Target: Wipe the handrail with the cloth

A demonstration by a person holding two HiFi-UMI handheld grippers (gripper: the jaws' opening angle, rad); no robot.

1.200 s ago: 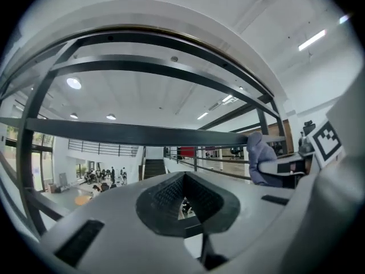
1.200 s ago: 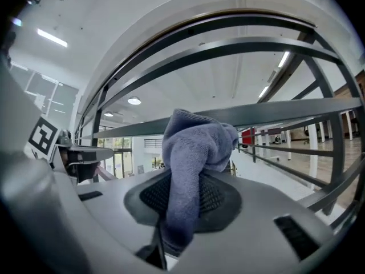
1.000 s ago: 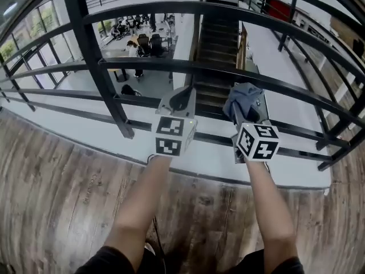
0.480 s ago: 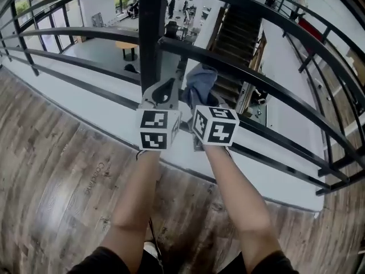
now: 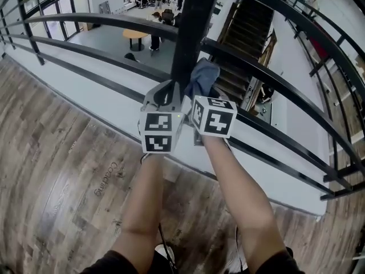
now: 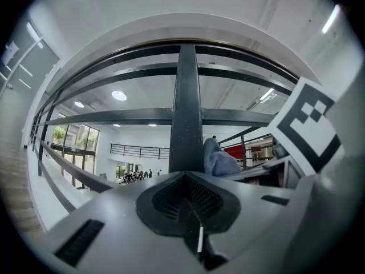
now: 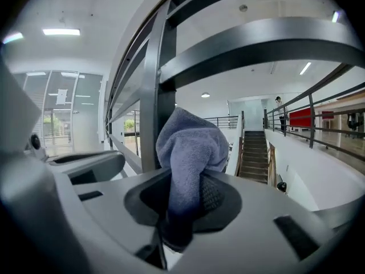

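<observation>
The black metal handrail [image 5: 108,20] runs across the head view, with a thick upright post [image 5: 193,33] at its middle. My right gripper [image 5: 201,91] is shut on a blue-grey cloth [image 5: 203,75], which bunches up just right of the post and seems to touch it. In the right gripper view the cloth [image 7: 191,147] sticks up out of the jaws beside the post [image 7: 153,96]. My left gripper [image 5: 166,93] sits tight against the right one, shut and holding nothing, pointing at the post [image 6: 186,113]. The cloth [image 6: 219,160] shows at its right.
Lower rails [image 5: 108,73] run under the top rail. Beyond the railing is a drop to a lower hall with a staircase [image 5: 245,50], tables and people. I stand on a wooden plank floor [image 5: 51,153]. More railing [image 5: 319,33] curves off at the right.
Both grippers have moved left along the railing to the upright post and drawn close together. The cloth stays in the right gripper and now lies against the post.
</observation>
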